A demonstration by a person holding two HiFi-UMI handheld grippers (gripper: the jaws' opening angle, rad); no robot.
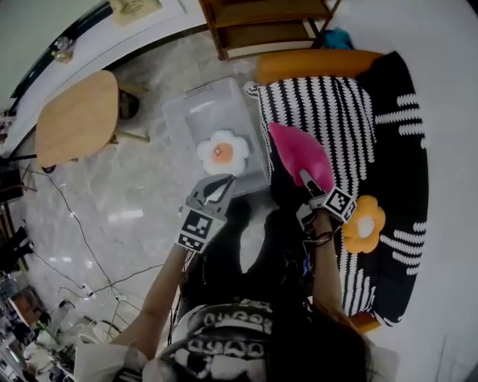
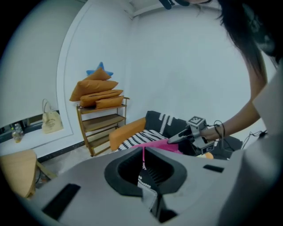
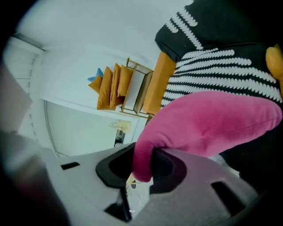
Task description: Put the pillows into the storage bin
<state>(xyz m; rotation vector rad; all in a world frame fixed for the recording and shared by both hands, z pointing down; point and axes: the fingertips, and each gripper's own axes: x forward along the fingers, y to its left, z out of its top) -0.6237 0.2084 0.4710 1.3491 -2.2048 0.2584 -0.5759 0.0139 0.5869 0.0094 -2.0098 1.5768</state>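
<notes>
A clear storage bin [image 1: 196, 112] stands on the floor with a white flower pillow [image 1: 222, 151] inside. My right gripper [image 1: 306, 179] is shut on one corner of a pink pillow [image 1: 300, 153], which hangs over the sofa's front edge beside the bin. In the right gripper view that pink pillow [image 3: 208, 123] is pinched between the jaws of the right gripper [image 3: 143, 170]. An orange flower pillow [image 1: 364, 224] lies on the sofa to the right. My left gripper [image 1: 222, 186] hovers at the bin's near edge, shut on nothing; its own view shows the left gripper [image 2: 143, 152] empty.
The sofa [image 1: 314, 63] has a black-and-white striped blanket [image 1: 328, 112]. A round wooden table [image 1: 75, 116] stands left of the bin. A wooden shelf [image 1: 261, 22] with orange cushions [image 2: 97, 90] is behind. Cables [image 1: 82, 239] trail across the floor at the left.
</notes>
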